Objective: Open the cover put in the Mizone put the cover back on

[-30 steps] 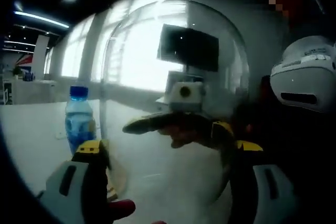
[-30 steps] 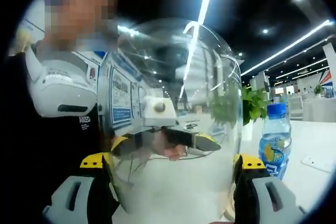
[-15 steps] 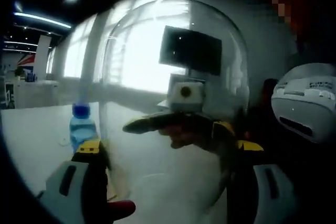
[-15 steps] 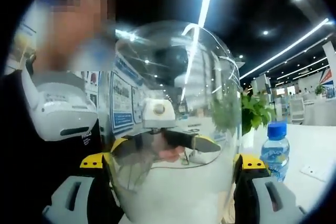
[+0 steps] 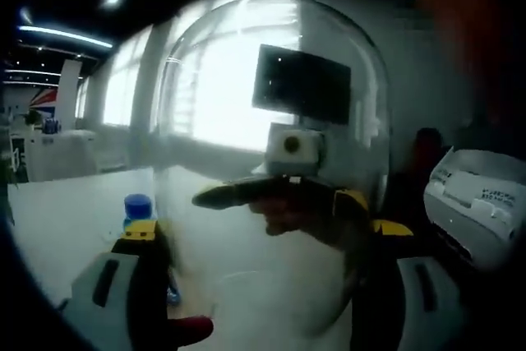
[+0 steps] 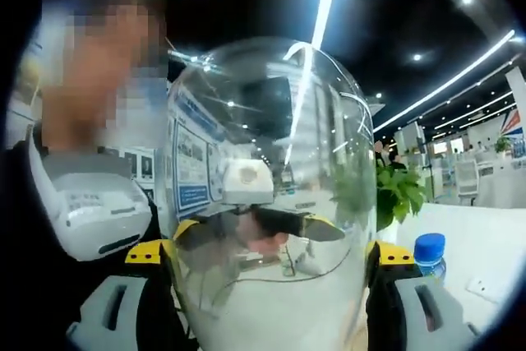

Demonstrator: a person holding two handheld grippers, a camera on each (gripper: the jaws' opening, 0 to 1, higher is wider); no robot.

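Both hand-held grippers, left (image 5: 261, 285) and right (image 6: 275, 302), clamp the clear dome cover (image 6: 267, 195) from opposite sides, held off the desk (image 5: 74, 211). The Mizone bottle (image 6: 429, 254) stands beside it, not yet placed; covering remains too.

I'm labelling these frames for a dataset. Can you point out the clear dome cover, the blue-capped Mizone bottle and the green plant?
clear dome cover (image 6: 271, 145), right gripper view, on its upper glass wall.
Mizone bottle (image 6: 430, 250), right gripper view, on its blue cap.
green plant (image 6: 399, 191), right gripper view, on its leaves.
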